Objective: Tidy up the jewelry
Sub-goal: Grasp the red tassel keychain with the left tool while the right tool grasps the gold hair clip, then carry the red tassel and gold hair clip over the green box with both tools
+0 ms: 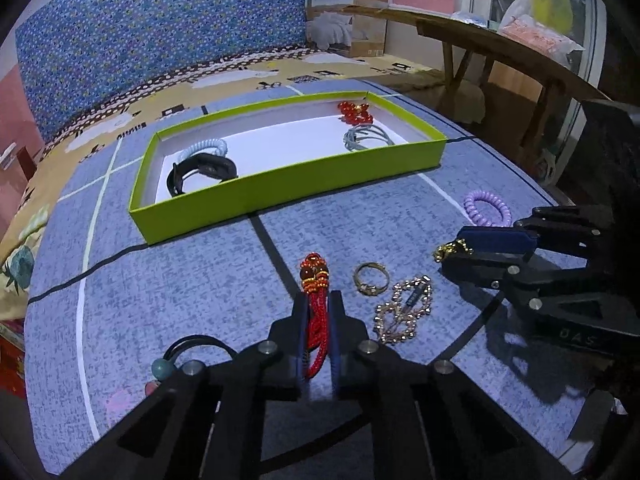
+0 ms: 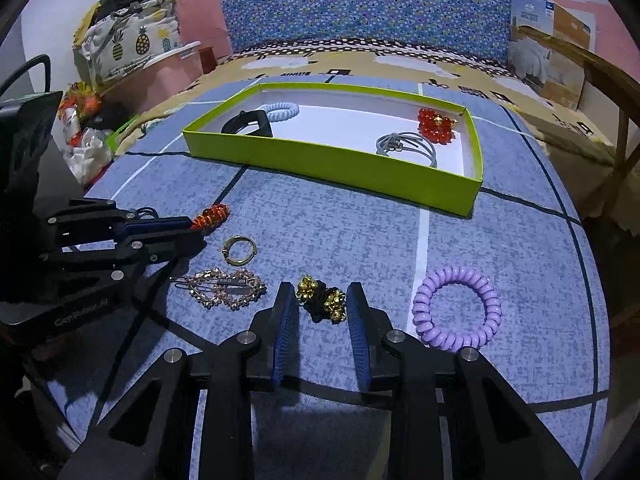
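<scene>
Nearest the left wrist camera, the left gripper (image 1: 318,320) is clamped on a red braided cord bracelet (image 1: 316,312), its tongs drawn together on the cord. The cord's long axis runs along the fingers, and its beaded orange knot (image 1: 315,276) projects past the fingertips toward the green tray (image 1: 288,196); gripping the plain cord rather than the bulky knot probably gives the pads a flatter purchase. In the right wrist view, the right gripper (image 2: 322,312) stands with its tongs apart, straddling a black hair tie with gold bells (image 2: 322,300); the pads do not visibly press on it, so it rests on the blue mat (image 2: 320,220), apparently lined up for a pinch. Just beside the two grippers lie a gold ring (image 2: 239,250), a beaded heart-shaped hair clip (image 2: 224,288) with its long axis across the view, and, toward the mat's right edge, a lilac spiral hair tie (image 2: 456,312). A black elastic with a teal bead (image 1: 164,368) lies near the mat's near edge, left of the left gripper. The tray sits toward the mat's far edge and already holds a black band (image 2: 248,124) and pale spiral tie (image 2: 282,110) at its left end, a grey elastic (image 2: 404,144) and red bead cluster (image 2: 436,124) at its right, suggesting sorting partly done.
</scene>
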Demonstrator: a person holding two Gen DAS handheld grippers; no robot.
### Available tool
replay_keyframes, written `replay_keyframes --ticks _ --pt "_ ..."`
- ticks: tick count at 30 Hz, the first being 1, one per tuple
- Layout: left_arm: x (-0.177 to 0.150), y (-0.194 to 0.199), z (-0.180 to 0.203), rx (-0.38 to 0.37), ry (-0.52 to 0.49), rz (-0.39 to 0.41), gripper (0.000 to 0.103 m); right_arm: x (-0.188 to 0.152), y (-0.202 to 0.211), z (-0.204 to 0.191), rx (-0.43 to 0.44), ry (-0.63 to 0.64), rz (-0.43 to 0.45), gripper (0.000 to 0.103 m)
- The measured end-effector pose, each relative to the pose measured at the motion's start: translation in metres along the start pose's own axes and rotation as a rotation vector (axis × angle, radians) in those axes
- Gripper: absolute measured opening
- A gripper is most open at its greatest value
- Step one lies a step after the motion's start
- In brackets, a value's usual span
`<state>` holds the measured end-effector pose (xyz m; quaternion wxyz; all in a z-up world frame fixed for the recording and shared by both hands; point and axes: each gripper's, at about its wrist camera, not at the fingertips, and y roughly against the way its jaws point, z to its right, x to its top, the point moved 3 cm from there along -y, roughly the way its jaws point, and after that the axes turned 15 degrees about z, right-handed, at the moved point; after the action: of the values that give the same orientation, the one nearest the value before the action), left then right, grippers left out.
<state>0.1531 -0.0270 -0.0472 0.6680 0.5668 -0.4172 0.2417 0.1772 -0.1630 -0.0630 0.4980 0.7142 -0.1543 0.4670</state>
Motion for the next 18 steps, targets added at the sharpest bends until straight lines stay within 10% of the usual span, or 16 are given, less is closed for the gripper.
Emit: replay_keyframes --ticks 18 --pt "0.010 0.032 -0.005 0.000 0.070 0.102 0.009 0.003 0.022 0.005 -0.003 -0.055 0.067 0.022"
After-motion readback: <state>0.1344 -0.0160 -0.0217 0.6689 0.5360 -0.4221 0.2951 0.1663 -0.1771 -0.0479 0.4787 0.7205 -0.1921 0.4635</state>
